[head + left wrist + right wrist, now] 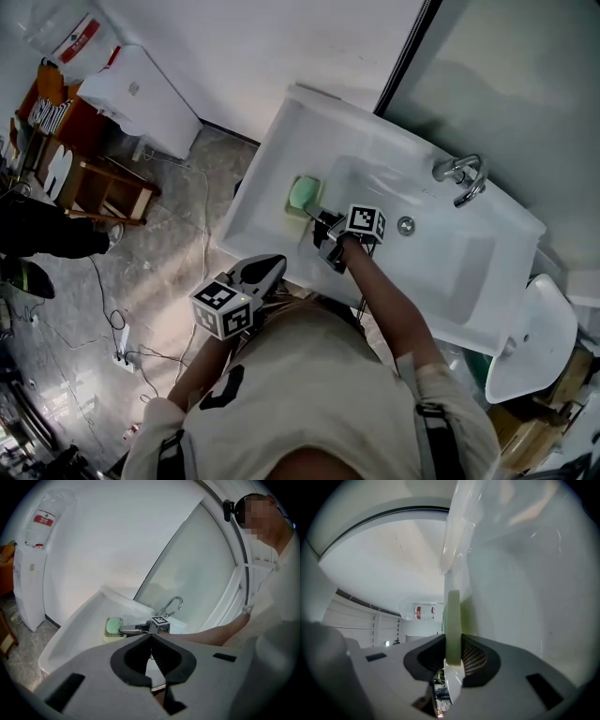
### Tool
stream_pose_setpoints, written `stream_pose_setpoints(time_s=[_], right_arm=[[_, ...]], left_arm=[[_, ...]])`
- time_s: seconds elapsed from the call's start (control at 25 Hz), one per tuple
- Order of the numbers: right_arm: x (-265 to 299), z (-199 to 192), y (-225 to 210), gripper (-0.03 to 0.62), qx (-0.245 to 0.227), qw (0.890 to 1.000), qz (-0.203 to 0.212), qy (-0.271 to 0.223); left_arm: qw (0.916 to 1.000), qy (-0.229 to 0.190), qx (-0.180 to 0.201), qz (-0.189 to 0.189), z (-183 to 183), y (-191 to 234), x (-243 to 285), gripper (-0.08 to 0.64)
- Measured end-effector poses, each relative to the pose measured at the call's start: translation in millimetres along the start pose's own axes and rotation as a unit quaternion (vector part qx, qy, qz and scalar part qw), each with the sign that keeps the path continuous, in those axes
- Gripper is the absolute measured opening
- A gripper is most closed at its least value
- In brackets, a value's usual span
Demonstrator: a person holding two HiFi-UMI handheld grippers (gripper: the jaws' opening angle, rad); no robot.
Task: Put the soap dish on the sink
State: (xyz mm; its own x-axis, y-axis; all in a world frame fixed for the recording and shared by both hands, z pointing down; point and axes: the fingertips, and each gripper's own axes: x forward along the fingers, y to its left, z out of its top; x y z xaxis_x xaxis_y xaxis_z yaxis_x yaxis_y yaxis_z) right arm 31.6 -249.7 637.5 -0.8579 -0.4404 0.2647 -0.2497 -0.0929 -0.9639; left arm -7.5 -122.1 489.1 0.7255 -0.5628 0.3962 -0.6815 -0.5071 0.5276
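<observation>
Looking steeply down on a long white ceramic sink (281,169), with a curved chrome tap (461,176) rising at its far rim. Passing over a white water dispenser (141,98) standing on the grey floor, well apart at the left. Keeping the left gripper (274,269) back near the body, short of the sink's front edge, jaws pressing together on nothing. Reaching the right gripper (323,223) out over the basin's left edge and clenching the near rim of the pale green rectangular soap dish (292,208). Holding that dish at the flat left ledge of the sink, just beside the basin, carrying a green bar of soap (305,192); resting on the ledge or just above it, impossible to tell. Gripping it edge-on between the dark pads (474,660), touching both and sticking out well beyond the fingertips.
</observation>
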Motion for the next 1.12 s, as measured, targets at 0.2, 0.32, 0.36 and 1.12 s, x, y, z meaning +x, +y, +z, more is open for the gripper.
stream_pose_setpoints(time_s=[0.2,0.32,0.36,1.12], right_arm=[[5.7,10.0,1.0,0.087,-0.008,0.999,-0.023,-0.022],[12.7,16.8,1.4,0.087,-0.012,0.999,-0.036,-0.034],[14.1,18.2,1.3,0.087,-0.014,0.998,-0.040,-0.037],[30.1,55.3,-5.3,0.077,-0.008,0.992,-0.094,-0.086]], left_arm=[[0.9996,-0.005,-0.009,-0.025,12.6,28.2,-7.1,0.020],[0.9992,-0.005,-0.013,-0.039,19.4,48.1,-11.5,0.020],[0.9990,-0.005,-0.014,-0.043,20.7,52.8,-12.9,0.020],[0.9963,0.028,-0.009,-0.080,20.8,81.0,-13.1,0.020]])
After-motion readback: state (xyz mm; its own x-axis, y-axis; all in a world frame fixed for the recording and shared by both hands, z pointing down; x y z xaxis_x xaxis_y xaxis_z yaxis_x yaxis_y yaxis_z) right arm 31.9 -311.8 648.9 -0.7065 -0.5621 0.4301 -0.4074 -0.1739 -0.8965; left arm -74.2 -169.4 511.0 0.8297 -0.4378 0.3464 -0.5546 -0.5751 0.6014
